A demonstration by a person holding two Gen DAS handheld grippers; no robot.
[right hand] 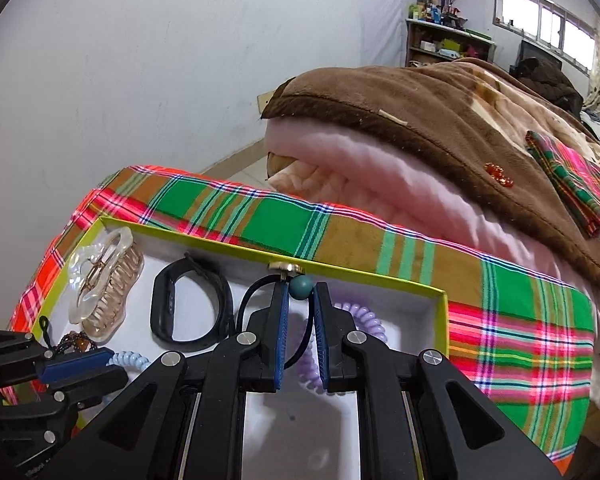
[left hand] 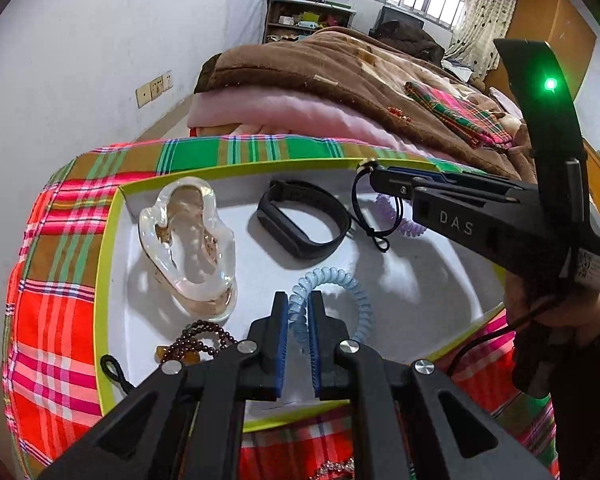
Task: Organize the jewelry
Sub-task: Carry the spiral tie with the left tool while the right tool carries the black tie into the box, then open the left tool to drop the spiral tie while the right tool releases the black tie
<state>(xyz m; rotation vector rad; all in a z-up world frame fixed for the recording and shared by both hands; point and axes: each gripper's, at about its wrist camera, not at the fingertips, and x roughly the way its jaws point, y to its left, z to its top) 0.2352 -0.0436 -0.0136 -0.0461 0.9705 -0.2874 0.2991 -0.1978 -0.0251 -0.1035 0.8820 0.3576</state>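
Note:
A white tray with a yellow-green rim (left hand: 236,168) (right hand: 364,276) lies on plaid cloth. In it are a clear hair claw (left hand: 188,240) (right hand: 100,276), a black wristband (left hand: 300,220) (right hand: 188,308), a purple coil tie (left hand: 404,224) (right hand: 364,320), a dark bead bracelet (left hand: 204,340) and a light blue coil tie (left hand: 332,300) (right hand: 128,360). My left gripper (left hand: 298,308) is shut on the blue coil tie. My right gripper (right hand: 300,292) (left hand: 370,174) is shut on a black elastic hair tie (left hand: 374,220) with a teal bead (right hand: 300,287), held over the tray.
A bed with a brown blanket (left hand: 340,68) (right hand: 440,120) and pink quilt (right hand: 380,176) lies behind the tray. A folded plaid cloth (left hand: 460,116) and red beads (right hand: 498,174) rest on the blanket. A white wall is at left, a shelf at the back.

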